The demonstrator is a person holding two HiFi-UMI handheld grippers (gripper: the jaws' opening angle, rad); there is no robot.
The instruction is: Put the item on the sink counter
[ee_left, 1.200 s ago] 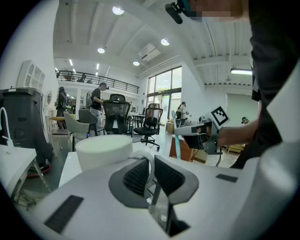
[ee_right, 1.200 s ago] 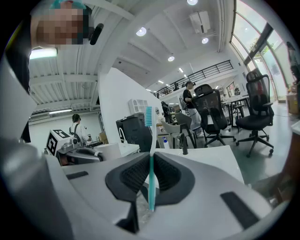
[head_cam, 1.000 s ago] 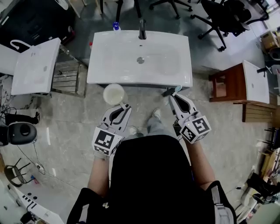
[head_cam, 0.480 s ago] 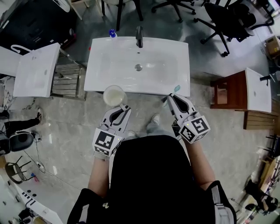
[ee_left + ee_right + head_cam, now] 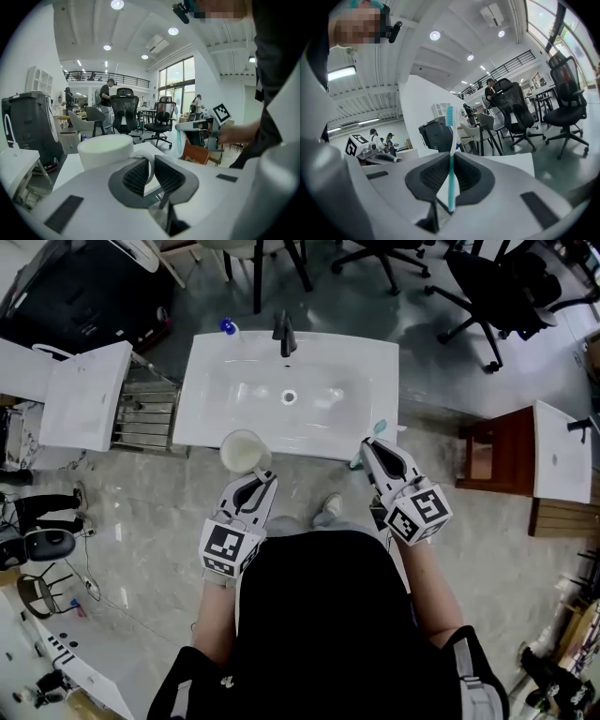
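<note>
My left gripper (image 5: 260, 476) is shut on the handle of a white mug (image 5: 244, 451), which hangs over the front edge of the white sink counter (image 5: 216, 352). In the left gripper view the mug (image 5: 105, 150) stands upright just past the jaws, its handle pinched between the pads. My right gripper (image 5: 371, 448) is shut on a teal and white toothbrush (image 5: 377, 429) near the counter's front right corner. In the right gripper view the toothbrush (image 5: 450, 154) stands upright between the jaws, bristles at the top.
A dark tap (image 5: 284, 334) stands at the back of the basin, and a blue-capped bottle (image 5: 228, 326) at the counter's back left corner. A white cabinet (image 5: 89, 395) and metal rack stand to the left, a brown stand (image 5: 487, 451) to the right, and office chairs behind.
The sink counter has drawn closer and shifted left in the head view. The mug and the toothbrush now reach over its front edge. Both grips are unchanged.
</note>
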